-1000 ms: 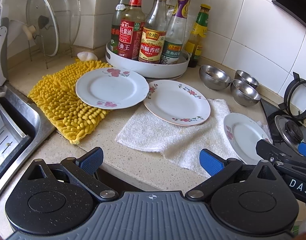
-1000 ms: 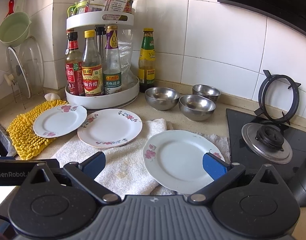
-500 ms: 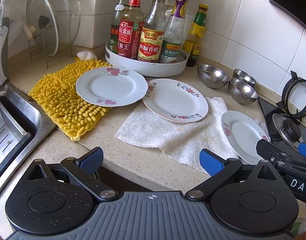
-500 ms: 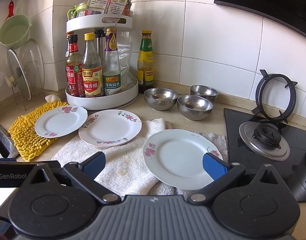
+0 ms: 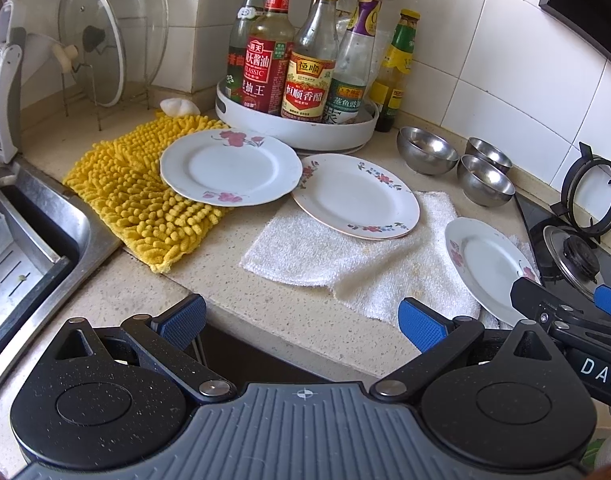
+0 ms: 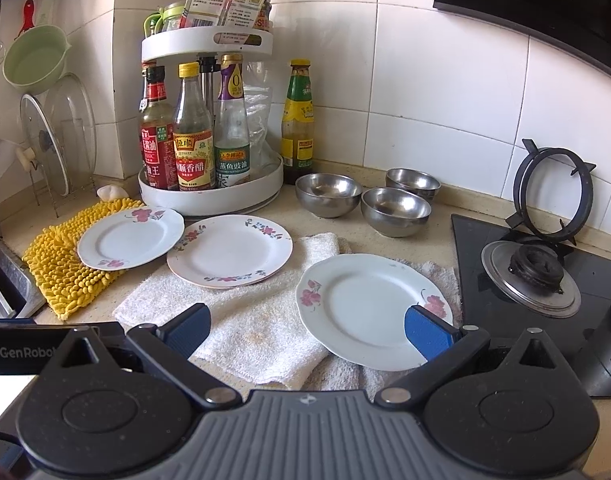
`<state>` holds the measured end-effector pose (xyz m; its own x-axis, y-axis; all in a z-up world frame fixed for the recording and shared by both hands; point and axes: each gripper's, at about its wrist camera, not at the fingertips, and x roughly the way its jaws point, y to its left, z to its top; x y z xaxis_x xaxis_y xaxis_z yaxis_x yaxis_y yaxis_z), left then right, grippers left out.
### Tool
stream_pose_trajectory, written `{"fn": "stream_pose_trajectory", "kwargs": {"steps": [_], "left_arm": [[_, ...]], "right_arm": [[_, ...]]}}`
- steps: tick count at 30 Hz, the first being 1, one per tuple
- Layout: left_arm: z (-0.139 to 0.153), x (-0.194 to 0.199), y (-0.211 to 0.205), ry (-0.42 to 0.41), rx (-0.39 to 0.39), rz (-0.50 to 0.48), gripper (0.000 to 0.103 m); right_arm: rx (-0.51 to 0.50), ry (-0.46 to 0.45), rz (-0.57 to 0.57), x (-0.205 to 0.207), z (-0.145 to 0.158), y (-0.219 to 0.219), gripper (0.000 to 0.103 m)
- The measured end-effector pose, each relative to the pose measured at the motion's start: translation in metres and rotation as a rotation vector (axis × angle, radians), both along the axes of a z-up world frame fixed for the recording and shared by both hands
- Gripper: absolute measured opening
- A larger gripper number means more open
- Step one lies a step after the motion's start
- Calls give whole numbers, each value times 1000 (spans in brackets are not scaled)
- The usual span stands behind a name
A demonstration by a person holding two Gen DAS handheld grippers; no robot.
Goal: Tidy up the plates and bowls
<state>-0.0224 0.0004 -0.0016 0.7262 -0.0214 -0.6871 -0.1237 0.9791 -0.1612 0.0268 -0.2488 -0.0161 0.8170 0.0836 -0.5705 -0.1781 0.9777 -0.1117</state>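
Three white floral plates lie on the counter. The left plate (image 5: 230, 172) (image 6: 130, 237) rests on a yellow mat. The middle plate (image 5: 355, 196) (image 6: 230, 251) and the right plate (image 5: 490, 265) (image 6: 375, 310) rest on a white towel. Three steel bowls (image 5: 425, 155) (image 6: 329, 194) stand behind them, near the wall. My left gripper (image 5: 301, 322) is open and empty, hanging over the counter's front edge. My right gripper (image 6: 307, 332) is open and empty, just in front of the right plate.
A white turntable rack (image 5: 301, 128) (image 6: 209, 196) of sauce bottles stands at the back. The yellow mat (image 5: 133, 196) and white towel (image 5: 305, 248) cover the counter. A steel sink (image 5: 33, 240) is at the left. A black hob with burner (image 6: 533, 276) is at the right.
Both grippers have drawn back a little from the counter, so the plates and bowls look slightly farther. Nothing on the counter has moved.
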Motion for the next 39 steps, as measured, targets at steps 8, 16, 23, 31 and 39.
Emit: {"fn": "stream_pose_trajectory", "kwargs": {"steps": [8, 16, 23, 31, 39], "left_arm": [[-6, 9, 1, 5, -18, 3, 103], [-11, 37, -9, 11, 8, -23, 103], [-15, 76, -26, -11, -27, -107, 103], [-32, 118, -85, 37, -72, -353, 101], [-56, 162, -132, 139, -85, -517, 90]], "right_arm": [[2, 20, -4, 22, -5, -6, 103], [-21, 34, 12, 67, -10, -21, 103], [-51, 110, 54, 115, -20, -56, 103], [42, 279, 43, 151, -48, -116, 81], [152, 347, 104, 171, -61, -145, 66]]}}
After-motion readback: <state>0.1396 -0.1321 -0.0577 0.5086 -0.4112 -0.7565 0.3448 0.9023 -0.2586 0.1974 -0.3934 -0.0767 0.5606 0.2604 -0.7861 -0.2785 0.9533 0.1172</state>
